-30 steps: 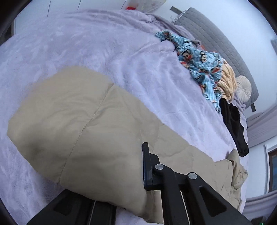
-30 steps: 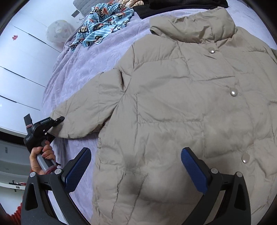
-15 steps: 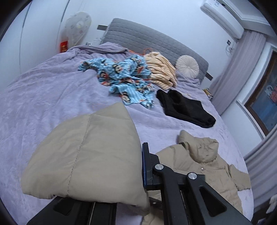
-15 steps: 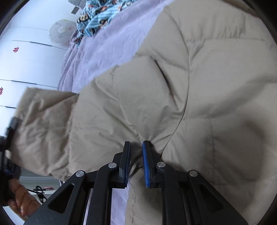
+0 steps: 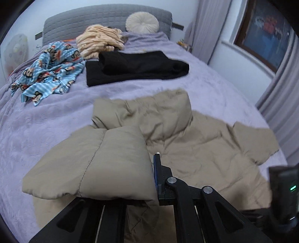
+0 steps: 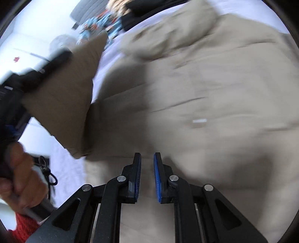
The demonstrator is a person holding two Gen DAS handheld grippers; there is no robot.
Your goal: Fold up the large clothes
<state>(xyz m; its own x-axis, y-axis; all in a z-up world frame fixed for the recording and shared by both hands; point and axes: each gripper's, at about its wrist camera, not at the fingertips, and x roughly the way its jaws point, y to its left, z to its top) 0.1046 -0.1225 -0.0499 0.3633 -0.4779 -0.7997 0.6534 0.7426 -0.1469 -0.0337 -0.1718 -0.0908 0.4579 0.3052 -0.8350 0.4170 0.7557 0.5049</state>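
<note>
A bed (image 5: 46, 119) with a lilac cover fills the room, its grey headboard (image 5: 104, 17) at the far end and a round cream cushion (image 5: 142, 23) leaning on it. Curtains (image 5: 280, 104) and a window (image 5: 265, 31) stand on the right. On the far part of the bed lie a blue cartoon-print cloth (image 5: 50, 69) at the left, a peach striped bundle (image 5: 101, 42) next to it, and a black garment (image 5: 134, 66) just in front of that.

The beige jacket (image 5: 196, 149) lies spread on the near half of the bed, collar pointing to the headboard, 1 sleeve stretched out to the right. My left hand-held gripper (image 5: 151, 179) is clamped on the other sleeve (image 5: 97, 162), which I hold lifted over the jacket's body; only 1 blue-padded finger (image 5: 156, 173) shows, the rest is hidden under the fabric. From the right wrist view the same sleeve (image 6: 61, 104) hangs from that gripper at the left, with my left hand (image 6: 20, 179) on its handle.

My right hand-held gripper (image 6: 147, 177) hovers low over the jacket (image 6: 214, 93), its 2 fingers almost together with a narrow gap between them and no cloth in that gap. This view is blurred, so whether the tips touch the fabric I cannot tell.
</note>
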